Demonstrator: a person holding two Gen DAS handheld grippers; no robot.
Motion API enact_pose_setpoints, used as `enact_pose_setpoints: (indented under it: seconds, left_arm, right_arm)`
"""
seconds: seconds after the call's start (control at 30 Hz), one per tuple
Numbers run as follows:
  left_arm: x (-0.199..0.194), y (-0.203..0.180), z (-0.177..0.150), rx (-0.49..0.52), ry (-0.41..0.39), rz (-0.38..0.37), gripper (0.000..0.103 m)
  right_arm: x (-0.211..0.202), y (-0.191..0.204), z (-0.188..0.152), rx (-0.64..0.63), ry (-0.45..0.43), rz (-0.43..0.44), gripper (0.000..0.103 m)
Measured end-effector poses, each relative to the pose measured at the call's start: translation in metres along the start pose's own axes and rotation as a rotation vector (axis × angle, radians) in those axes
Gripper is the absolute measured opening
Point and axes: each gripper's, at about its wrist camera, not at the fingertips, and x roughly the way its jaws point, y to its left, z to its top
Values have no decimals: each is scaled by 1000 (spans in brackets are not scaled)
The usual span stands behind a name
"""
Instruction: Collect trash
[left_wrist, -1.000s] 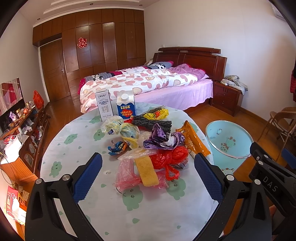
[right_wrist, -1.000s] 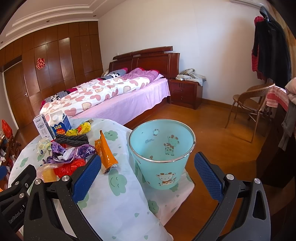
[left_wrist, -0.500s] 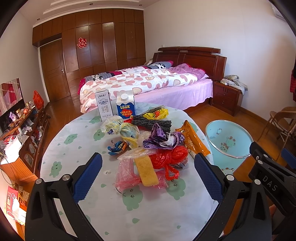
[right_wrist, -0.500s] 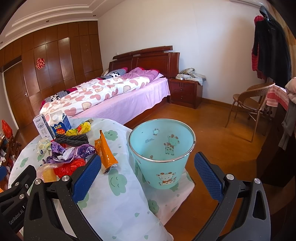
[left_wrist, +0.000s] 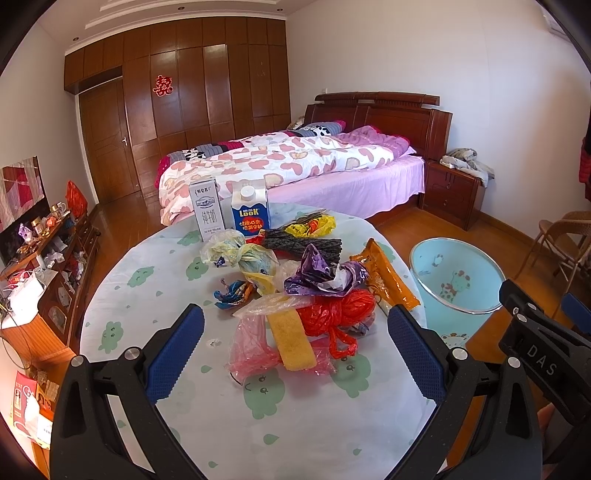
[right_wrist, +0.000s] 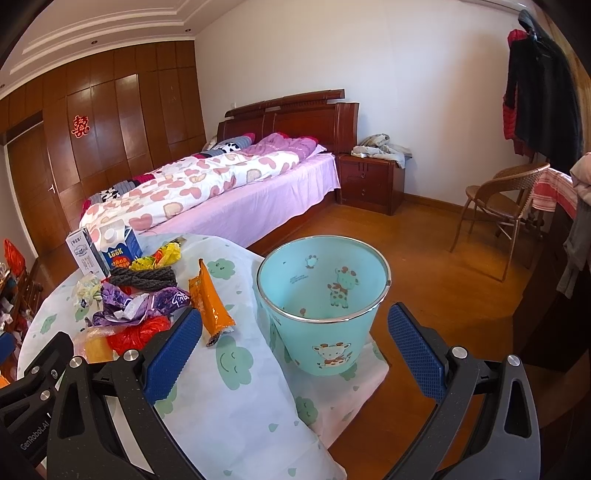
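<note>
Both claws gape wide, holding nothing — the left claw above the yellow sponge and trash pile on the bench, the right claw facing the teal bin beside it. Beyond stand 2 cartons.

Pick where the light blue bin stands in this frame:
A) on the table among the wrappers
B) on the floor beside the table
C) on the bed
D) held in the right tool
B: the light blue bin stands on the floor right beside the table, its base against the hanging tablecloth, and both tools are open and empty.
</note>
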Motion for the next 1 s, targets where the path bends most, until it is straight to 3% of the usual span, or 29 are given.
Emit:
enact_pose_setpoints:
  seconds: [0.3,0.53,0.57,0.6,0.63,0.83,1.0]
  left_arm:
    - [4,1,-1,-2,15,-4,97]
    - [33,34,-10,-50,81,-66,97]
    - [37,39,-12,-53,81,-74,97]
    - [40,43,-12,-57,80,-79,97]
    - [43,47,-13,-60,77,-86,96]
    - [68,62,2,-79,71,-141,90]
    - [88,51,26,-46,54,-216,89]
  right_arm:
    - [4,-1,1,-8,-1,9,99]
    - [27,-9,2,-41,12,44,97]
    - [30,-9,1,-43,13,58,91]
    - [34,-9,1,-47,15,79,79]
    - [39,-9,0,-56,23,105,74]
    - [83,22,1,-172,116,243,58]
    - [118,46,7,-232,170,305,45]
